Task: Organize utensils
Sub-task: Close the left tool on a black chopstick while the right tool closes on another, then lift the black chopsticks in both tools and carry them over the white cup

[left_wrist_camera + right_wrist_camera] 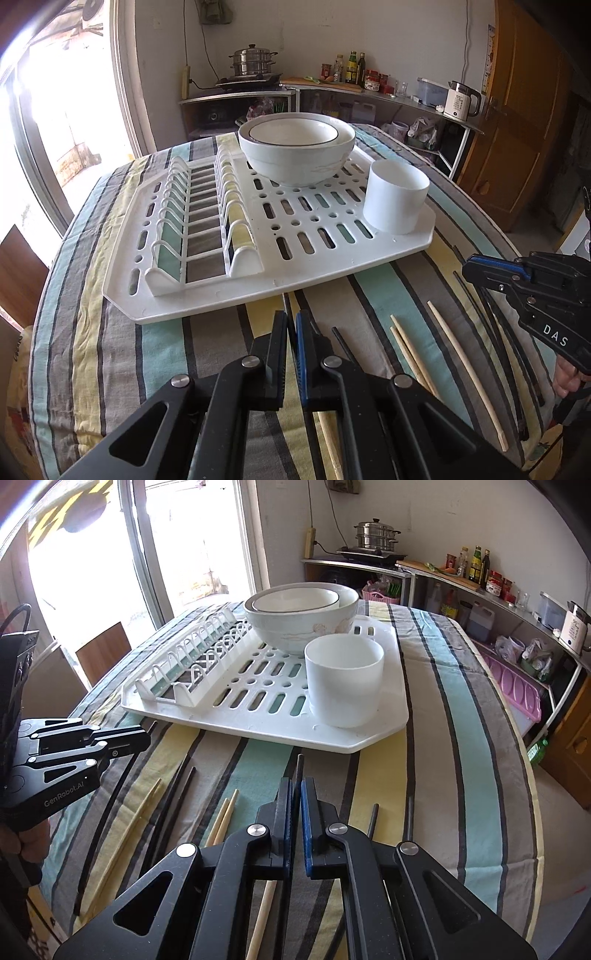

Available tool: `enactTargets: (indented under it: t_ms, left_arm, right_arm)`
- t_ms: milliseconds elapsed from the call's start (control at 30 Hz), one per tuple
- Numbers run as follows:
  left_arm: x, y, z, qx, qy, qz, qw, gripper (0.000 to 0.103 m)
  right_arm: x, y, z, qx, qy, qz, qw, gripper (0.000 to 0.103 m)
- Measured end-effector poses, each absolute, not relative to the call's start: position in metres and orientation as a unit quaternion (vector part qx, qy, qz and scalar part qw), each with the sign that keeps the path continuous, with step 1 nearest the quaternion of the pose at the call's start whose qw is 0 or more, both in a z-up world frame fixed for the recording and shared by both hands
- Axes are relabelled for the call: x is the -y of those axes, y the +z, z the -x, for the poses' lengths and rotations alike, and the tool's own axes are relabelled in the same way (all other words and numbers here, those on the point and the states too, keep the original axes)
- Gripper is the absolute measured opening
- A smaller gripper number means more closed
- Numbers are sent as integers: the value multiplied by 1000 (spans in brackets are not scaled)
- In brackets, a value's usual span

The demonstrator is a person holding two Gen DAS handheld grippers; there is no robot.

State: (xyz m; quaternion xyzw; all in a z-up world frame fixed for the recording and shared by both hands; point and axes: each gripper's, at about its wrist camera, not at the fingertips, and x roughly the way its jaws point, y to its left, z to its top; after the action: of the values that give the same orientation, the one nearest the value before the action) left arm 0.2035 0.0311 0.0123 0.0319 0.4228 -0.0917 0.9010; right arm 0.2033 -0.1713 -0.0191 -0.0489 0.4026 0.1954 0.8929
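black "GenRobot.AI" left gripper clenched, empty | black "DAS" right gripper clenched, empty | pale wooden chopsticks beside fingers on striped cloth

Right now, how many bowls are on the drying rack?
2. The large bowl stands at the far side of the white drying rack; the smaller bowl sits nested inside it. Any further bowl beneath it would be hidden.

A drying rack sat on the table; stacked bowls stood at its far side, a cup at its right, chopsticks lay nearer, right.
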Motion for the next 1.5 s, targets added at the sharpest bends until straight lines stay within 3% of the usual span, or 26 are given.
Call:
enactTargets:
  t_ms: [567, 1500]
  left_arm:
    - [-51, 125, -133, -299, -96, -14, 949, 3]
    - [-47, 163, -129, -267, -112, -8, 957, 3]
  right_arm:
    - [190, 70, -148, -279, 199, 24, 939, 4]
    - [200, 97, -128, -235, 200, 18, 951, 4]
